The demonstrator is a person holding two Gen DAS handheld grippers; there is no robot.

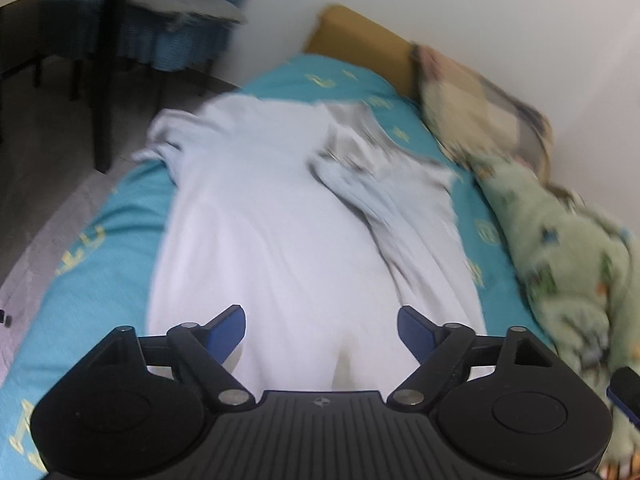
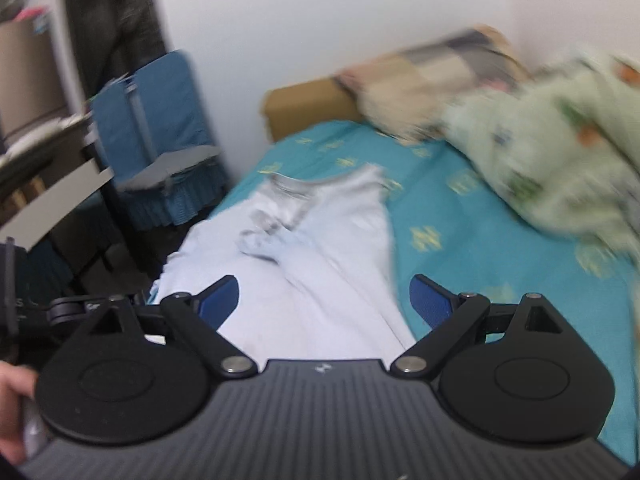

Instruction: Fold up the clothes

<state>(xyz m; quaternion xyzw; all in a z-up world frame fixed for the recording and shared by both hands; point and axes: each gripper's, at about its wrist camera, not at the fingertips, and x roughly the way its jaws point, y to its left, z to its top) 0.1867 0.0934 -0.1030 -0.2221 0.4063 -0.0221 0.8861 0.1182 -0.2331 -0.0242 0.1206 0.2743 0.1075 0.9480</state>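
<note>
Teal bedsheet [image 1: 120, 216] with yellow motifs; green patterned blanket [image 1: 568, 248] beside patchwork pillow [image 1: 480, 112]; blue-covered chair [image 2: 160, 128].

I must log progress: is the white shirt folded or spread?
Mostly spread: the white shirt lies long on the bed, only one sleeve turned inward.

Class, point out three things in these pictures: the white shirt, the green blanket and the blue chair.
white shirt [image 1: 280, 240], left wrist view, on its flat middle panel.
green blanket [image 2: 560, 152], right wrist view, on its bunched top.
blue chair [image 2: 160, 108], right wrist view, on its backrest cover.
</note>
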